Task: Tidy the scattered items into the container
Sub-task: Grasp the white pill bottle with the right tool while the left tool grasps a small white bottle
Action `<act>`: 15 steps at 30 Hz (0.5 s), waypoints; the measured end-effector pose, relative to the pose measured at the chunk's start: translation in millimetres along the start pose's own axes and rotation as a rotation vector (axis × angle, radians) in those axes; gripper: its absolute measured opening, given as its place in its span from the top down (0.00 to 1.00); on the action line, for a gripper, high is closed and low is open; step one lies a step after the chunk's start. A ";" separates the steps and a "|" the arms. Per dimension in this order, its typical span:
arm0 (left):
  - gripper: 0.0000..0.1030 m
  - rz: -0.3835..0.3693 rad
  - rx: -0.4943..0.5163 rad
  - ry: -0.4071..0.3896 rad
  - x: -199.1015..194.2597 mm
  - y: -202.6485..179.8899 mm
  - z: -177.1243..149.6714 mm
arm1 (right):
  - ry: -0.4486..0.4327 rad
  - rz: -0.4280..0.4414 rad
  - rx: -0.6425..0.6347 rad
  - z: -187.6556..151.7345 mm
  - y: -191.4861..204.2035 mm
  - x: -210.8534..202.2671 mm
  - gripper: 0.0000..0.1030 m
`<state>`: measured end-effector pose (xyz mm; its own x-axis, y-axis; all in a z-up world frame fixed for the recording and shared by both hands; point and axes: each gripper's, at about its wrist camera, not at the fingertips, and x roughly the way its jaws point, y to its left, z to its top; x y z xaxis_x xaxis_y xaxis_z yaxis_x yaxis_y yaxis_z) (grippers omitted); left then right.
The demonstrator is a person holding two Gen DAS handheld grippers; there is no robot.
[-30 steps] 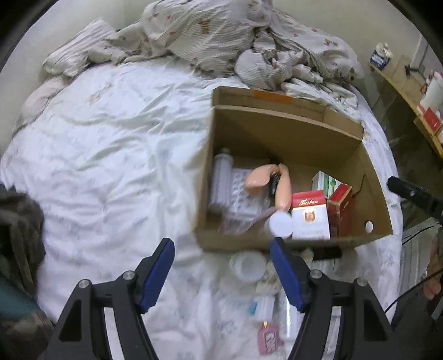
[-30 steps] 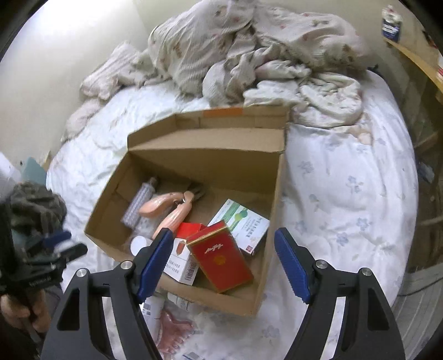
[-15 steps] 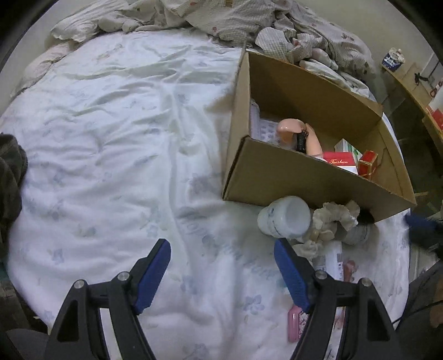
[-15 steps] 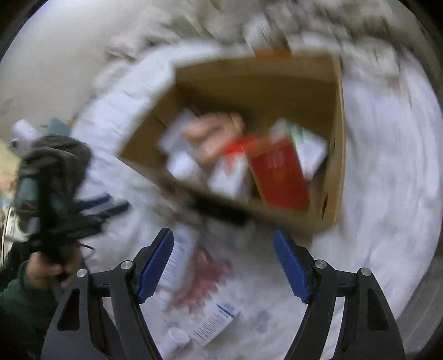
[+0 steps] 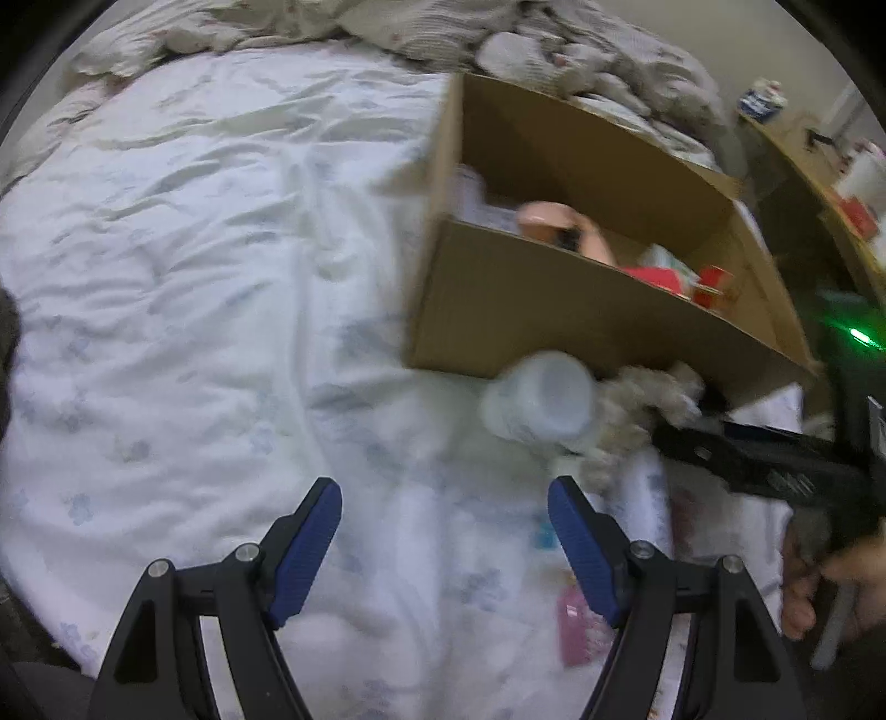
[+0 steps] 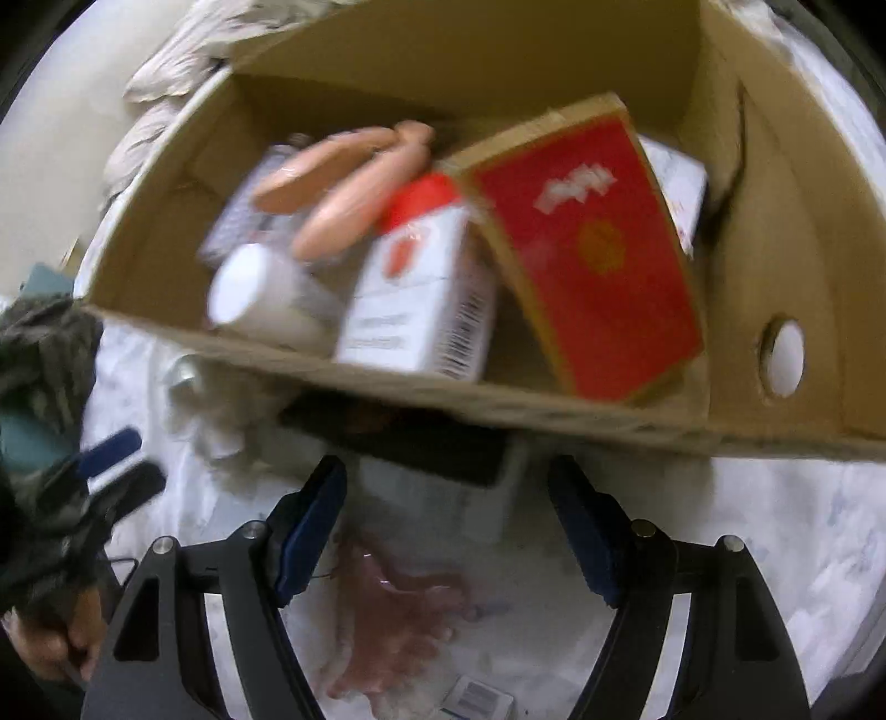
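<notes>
A brown cardboard box [image 5: 531,310] sits on the white bed and holds a red box [image 6: 587,249], a white and red carton [image 6: 421,288], a pink tool [image 6: 343,183] and a white jar [image 6: 260,293]. Outside its near wall lie a white bottle [image 5: 540,396], a cream scrunchie [image 5: 642,399], a pink packet [image 5: 581,626], a white box with a dark top [image 6: 443,487] and a pink claw clip [image 6: 398,626]. My left gripper [image 5: 446,529] is open and empty over the sheet, short of the bottle. My right gripper [image 6: 448,509] is open, low over the white box and clip.
A crumpled duvet [image 5: 554,50] is piled behind the box. A wooden shelf [image 5: 830,183] with small items stands at the far right. A dark garment [image 6: 44,354] lies at the left of the right wrist view. A small carton [image 6: 476,700] lies near the bottom edge.
Both grippers have dropped lower and closer to the items lying in front of the box. The right gripper has swung in against the box's near wall. Both stayed open.
</notes>
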<state>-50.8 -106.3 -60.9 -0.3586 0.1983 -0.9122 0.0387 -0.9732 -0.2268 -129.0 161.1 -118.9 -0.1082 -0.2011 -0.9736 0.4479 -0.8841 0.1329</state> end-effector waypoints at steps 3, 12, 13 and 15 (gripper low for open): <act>0.25 -0.030 0.070 0.038 6.3 -18.1 -5.5 | 0.013 0.006 0.012 -0.1 -6.5 0.5 0.37; 0.66 -0.095 0.129 0.152 40.9 -42.0 -9.0 | -0.009 0.031 -0.012 -15.6 -7.6 -20.0 0.40; 0.70 -0.095 0.127 0.149 42.0 -42.3 -8.6 | -0.001 0.043 -0.008 -20.0 -9.7 -23.0 0.40; 0.72 -0.102 0.131 0.132 38.9 -43.2 -8.9 | 0.004 0.057 0.005 -24.8 -13.3 -29.0 0.40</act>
<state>-58.1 -55.6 -89.6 -0.2287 0.3017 -0.9256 -0.1166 -0.9524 -0.2817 -109.8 189.1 -97.1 -0.0790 -0.2497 -0.9651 0.4487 -0.8734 0.1892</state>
